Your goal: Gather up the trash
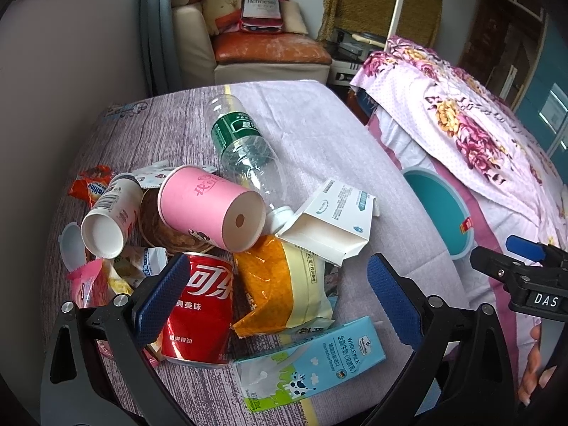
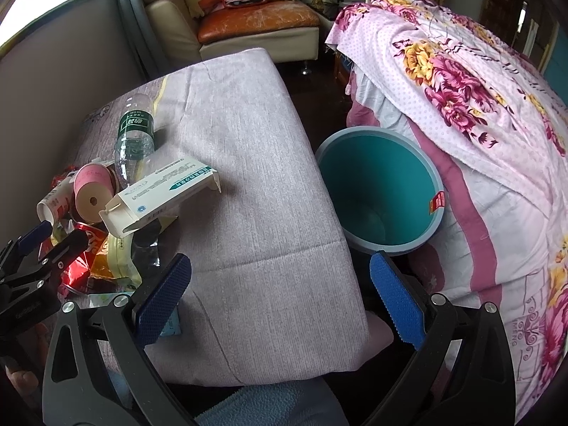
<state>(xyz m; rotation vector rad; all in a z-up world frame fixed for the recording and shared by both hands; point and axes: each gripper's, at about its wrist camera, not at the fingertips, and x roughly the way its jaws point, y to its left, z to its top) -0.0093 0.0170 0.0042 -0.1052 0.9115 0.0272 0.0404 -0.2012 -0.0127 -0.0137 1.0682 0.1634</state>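
- Left wrist view: the left claw (image 1: 278, 296) stands wide open and holds nothing; its two blue pads sit over the near part of the trash heap.
- Between the pads lie the red cola can (image 1: 198, 305) and, just right of it, the yellow snack bag (image 1: 284, 284). The can touches the left pad, and its long axis points away from the claw, nearly along the fingers.
- Nearer than the can lies the blue milk carton (image 1: 312, 369), with its long axis across the claw.
- Beyond the can, the pink paper cup (image 1: 209, 206), the clear plastic bottle (image 1: 245, 149) and the open white box (image 1: 330, 223) lie on their sides on the worktop (image 1: 319, 135).
- Right wrist view: the right claw (image 2: 280, 298) is also wide open and empty. It hangs over the bare part of the worktop, to the right of the can.
- The teal trash bin (image 2: 380, 191) stands on the floor, right of the worktop edge and further from the can.
- I judge the left claw is nearer to the can, so it should take it; the bin is on the side of the right claw.
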